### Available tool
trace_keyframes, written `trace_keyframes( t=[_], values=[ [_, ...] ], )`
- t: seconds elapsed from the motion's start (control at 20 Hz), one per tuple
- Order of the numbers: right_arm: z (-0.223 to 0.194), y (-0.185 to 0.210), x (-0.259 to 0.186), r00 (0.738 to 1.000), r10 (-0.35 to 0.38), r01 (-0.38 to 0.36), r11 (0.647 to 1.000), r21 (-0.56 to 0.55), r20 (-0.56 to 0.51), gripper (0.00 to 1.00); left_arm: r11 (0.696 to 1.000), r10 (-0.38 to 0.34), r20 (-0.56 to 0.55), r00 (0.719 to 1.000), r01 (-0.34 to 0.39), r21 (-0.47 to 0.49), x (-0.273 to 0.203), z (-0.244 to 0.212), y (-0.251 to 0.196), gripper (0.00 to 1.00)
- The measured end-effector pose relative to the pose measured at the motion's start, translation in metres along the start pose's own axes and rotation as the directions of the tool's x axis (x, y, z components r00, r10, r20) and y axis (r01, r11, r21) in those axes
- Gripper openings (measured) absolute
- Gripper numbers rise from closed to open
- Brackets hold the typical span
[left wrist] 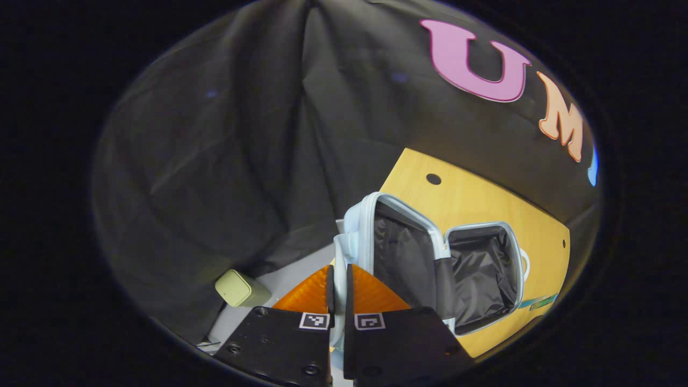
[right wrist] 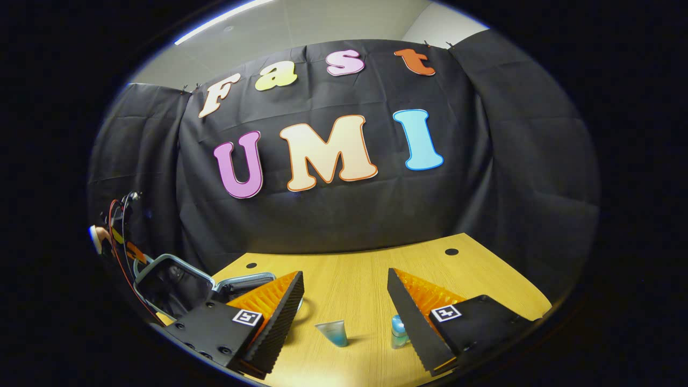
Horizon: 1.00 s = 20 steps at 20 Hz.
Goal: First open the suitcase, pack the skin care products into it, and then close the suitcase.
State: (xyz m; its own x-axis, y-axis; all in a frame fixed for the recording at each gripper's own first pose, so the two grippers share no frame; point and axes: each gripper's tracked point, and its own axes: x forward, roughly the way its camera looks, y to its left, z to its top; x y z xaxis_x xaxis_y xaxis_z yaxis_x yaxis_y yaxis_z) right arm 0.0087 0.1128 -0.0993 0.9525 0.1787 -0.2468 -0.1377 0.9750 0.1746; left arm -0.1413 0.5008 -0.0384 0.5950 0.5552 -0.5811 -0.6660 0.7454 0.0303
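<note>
The wooden tabletop [right wrist: 349, 279] spans the booth floor in the right gripper view, with small dark round holes near its far corners. On it lies the pale blue suitcase [left wrist: 430, 252], opened wide in the left gripper view so that both halves show their crinkled black lining; one half stands tilted up, the other lies farther off with a small white handle at its outer edge. The left gripper [left wrist: 338, 293] is brought together on the raised shell's rim: both fingers press against the pale blue edge, which runs down between them. The same suitcase [right wrist: 177, 285] sits at the far left of the right gripper view, just behind the left finger of the right gripper [right wrist: 344, 301], with red and black cables beside it. The right gripper hangs over the tabletop with its fingers spread wide and nothing between them touching either one. Between those fingers, farther off on the wood, stands a small translucent tube [right wrist: 332, 332] with a blue lower end, apart from both fingers. Just beside the inner edge of the right finger stands a small blue-capped bottle [right wrist: 399, 331], partly hidden by that finger; whether it touches cannot be told. Off the tabletop's edge in the left gripper view, a pale green box [left wrist: 240, 288] rests on a grey surface. Any print on the tube and bottle is too small to read.
</note>
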Motion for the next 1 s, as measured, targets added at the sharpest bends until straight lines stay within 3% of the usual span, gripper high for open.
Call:
trace_keyframes(
  t=[0.2,0.45,0.75,0.85,0.95,1.0],
  values=[
    [-0.001,0.005,-0.006,1.000,-0.018,0.018,1.000,-0.013,0.003,0.98,0.997,-0.005,-0.058,0.998,0.001,-0.075,0.033,-0.040,0.018,0.03],
    [-0.005,0.004,-0.009,0.999,-0.031,0.031,0.999,-0.009,-0.008,0.98,0.998,0.009,-0.125,0.992,-0.018,-0.065,0.058,-0.091,0.027,0.03],
    [-0.019,0.001,-0.008,0.998,-0.039,0.038,0.999,-0.020,-0.039,0.98,0.983,0.062,-0.194,0.979,-0.094,-0.159,0.075,-0.127,0.032,0.06],
    [-0.022,-0.004,-0.009,0.998,-0.042,0.041,0.999,-0.029,-0.046,0.98,0.979,0.100,-0.185,0.978,-0.129,-0.155,0.071,-0.124,0.033,0.16],
    [-0.023,-0.010,-0.006,0.997,-0.044,0.042,0.999,-0.028,-0.056,0.98,0.980,0.128,-0.142,0.982,-0.147,-0.133,0.056,-0.115,0.031,0.34],
    [-0.025,-0.013,-0.005,0.997,-0.042,0.041,0.999,-0.025,-0.059,0.98,0.981,0.144,-0.112,0.983,-0.156,-0.113,0.048,-0.107,0.028,0.55]
  ],
)
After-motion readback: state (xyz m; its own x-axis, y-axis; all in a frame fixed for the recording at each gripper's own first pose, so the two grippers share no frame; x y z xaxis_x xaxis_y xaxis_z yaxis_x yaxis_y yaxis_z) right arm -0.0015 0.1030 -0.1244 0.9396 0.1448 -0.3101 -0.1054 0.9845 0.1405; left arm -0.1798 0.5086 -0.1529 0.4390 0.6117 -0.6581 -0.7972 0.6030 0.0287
